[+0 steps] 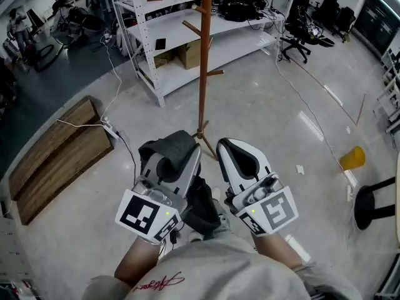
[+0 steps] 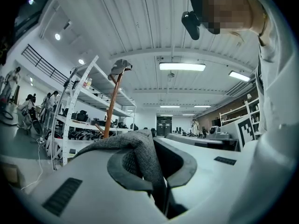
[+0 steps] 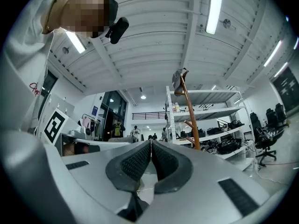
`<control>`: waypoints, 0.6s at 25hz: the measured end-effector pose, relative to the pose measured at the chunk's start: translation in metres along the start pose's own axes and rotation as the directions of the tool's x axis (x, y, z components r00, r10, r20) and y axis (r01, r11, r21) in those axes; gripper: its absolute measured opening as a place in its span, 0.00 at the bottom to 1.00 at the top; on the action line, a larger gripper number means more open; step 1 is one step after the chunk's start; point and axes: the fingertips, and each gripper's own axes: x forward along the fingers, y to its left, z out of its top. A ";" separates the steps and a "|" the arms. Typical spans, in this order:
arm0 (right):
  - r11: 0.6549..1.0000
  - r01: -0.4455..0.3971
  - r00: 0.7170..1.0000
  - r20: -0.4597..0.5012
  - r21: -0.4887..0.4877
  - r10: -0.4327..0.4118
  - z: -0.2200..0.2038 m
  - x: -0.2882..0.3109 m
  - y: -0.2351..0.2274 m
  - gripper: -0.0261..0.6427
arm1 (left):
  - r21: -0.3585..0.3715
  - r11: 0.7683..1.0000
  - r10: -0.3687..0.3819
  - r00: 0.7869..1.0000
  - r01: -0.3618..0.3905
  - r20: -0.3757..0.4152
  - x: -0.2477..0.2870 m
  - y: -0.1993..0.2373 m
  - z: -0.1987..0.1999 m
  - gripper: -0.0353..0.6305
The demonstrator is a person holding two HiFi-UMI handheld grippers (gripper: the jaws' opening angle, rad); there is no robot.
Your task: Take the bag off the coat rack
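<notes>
As counted from left to right: one stack of wooden boards (image 1: 53, 158) on the floor, one white power strip (image 1: 110, 130), one white shelving unit (image 1: 187, 36), one wooden coat rack (image 1: 202, 74), one yellow cup (image 1: 352, 158), one black stool (image 1: 369, 205).
Grippers: two, side by side low in the head view, each with one marker cube.
Bags: one.
Left gripper (image 1: 178, 155): jaws nearly together, clamped on a fold of grey woven fabric that runs up between the pads and drapes over the left jaw.
Bag (image 1: 201, 205): dark grey, laid over the left gripper's tip and hanging down between the two grippers; it hangs on none of the coat rack's pegs, and the rack stands beyond it, in front of the shelving unit.
Right gripper (image 1: 232, 145): jaws pressed together pad to pad, with nothing between them; it touches no part of the bag that I can make out.
Coat rack top: one small grey thing sits there, too small to name.
</notes>
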 end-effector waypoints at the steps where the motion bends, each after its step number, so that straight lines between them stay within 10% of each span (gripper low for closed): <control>1: 1.000 0.007 1.000 -0.004 -0.004 -0.007 0.002 -0.007 0.008 0.07 | -0.003 1.000 0.003 1.000 -0.003 -0.001 -0.009 -0.005 0.001 0.11; 15: 0.996 -0.071 0.997 -0.033 -0.045 0.069 0.021 -0.059 0.073 0.07 | -0.008 0.996 0.088 0.995 -0.088 0.037 -0.075 -0.045 0.019 0.11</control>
